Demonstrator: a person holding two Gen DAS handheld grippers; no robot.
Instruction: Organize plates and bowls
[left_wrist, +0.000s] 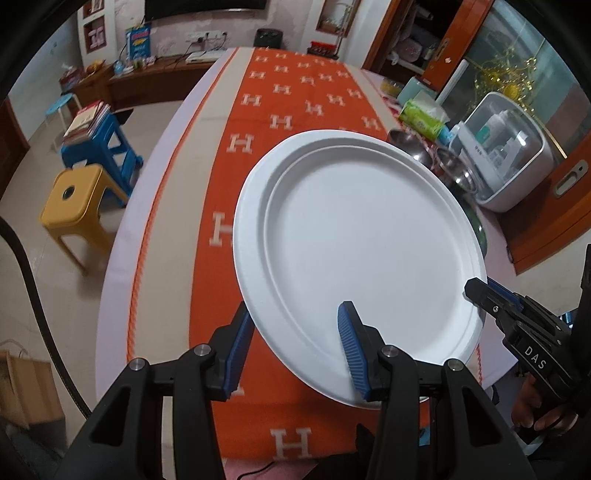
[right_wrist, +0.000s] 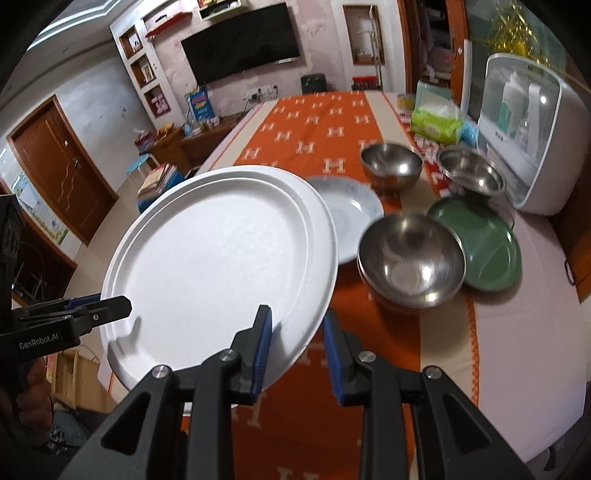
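We find a large white disposable plate (left_wrist: 354, 266) held clear of the counter (left_wrist: 207, 155), tilted, with both claws at its near rim. The left claw (left_wrist: 295, 339) stands partly open astride the rim: one blue pad lies over the plate's upper face, the other under its edge, though we cannot tell whether the pads actually press. The right claw (right_wrist: 297, 343) is narrower set and likewise brackets the opposite rim, one pad over the plate's face and the other below; firm contact is again unconfirmed from these views. We judge the two-sided hold is chosen because the plate is wide, thin and flexible, so that a single pinch would let it sag or swing. Beyond the plate on the orange patterned cloth (right_wrist: 317, 125) lie the remaining items: a white patterned plate (right_wrist: 354, 214), a green plate (right_wrist: 491, 251), and three steel bowls, the nearest (right_wrist: 410, 258) beside the green plate, two more (right_wrist: 391, 162) (right_wrist: 471, 171) farther back near a white appliance (right_wrist: 532, 133). We assess that the sorting is at an early stage, with plates and bowls not yet stacked; the carried plate likely awaits a stacking position among the other plates.
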